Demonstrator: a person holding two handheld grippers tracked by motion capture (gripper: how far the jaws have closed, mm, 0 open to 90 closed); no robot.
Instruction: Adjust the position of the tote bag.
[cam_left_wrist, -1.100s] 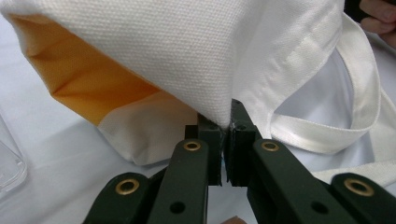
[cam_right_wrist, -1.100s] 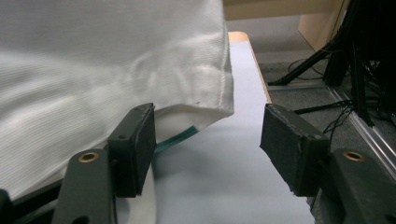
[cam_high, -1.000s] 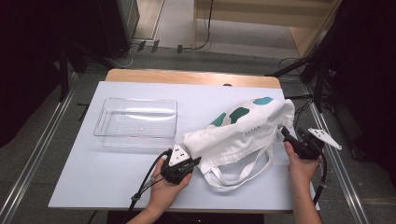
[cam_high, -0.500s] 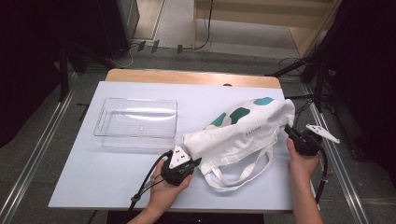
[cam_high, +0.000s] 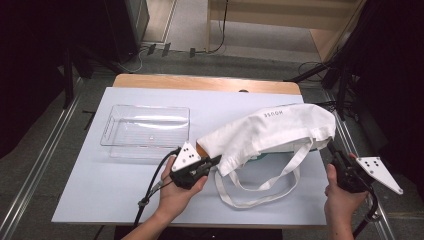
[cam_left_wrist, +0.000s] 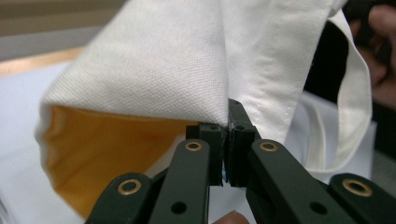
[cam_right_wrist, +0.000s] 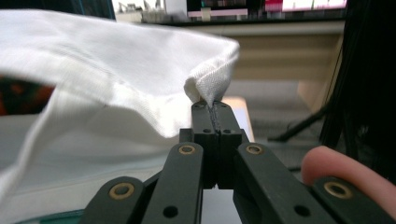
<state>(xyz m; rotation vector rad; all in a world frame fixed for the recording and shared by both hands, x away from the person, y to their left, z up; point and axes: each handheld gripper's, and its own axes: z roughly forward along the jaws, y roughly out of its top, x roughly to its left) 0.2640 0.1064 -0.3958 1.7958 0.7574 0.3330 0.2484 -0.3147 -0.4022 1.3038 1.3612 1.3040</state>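
The white canvas tote bag (cam_high: 270, 135) hangs lifted over the counter's (cam_high: 100, 190) right half. The left gripper (cam_left_wrist: 227, 140) has its jaws clamped on the near-left mouth hem, and the right gripper (cam_right_wrist: 215, 116), jaws just closed, pinches the far-right bottom corner, likely to stretch the bag flat.

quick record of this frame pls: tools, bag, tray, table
left tool: shut on the bag's rim, at its open end
right tool: jaws just closed; shut on a corner of the bag
bag: white cloth, held up between both tools, orange lining shows at the opening, handles hang to the table
tray: clear plastic, left of the bag, nothing in it, untouched
table: white top, wooden edge at the far side
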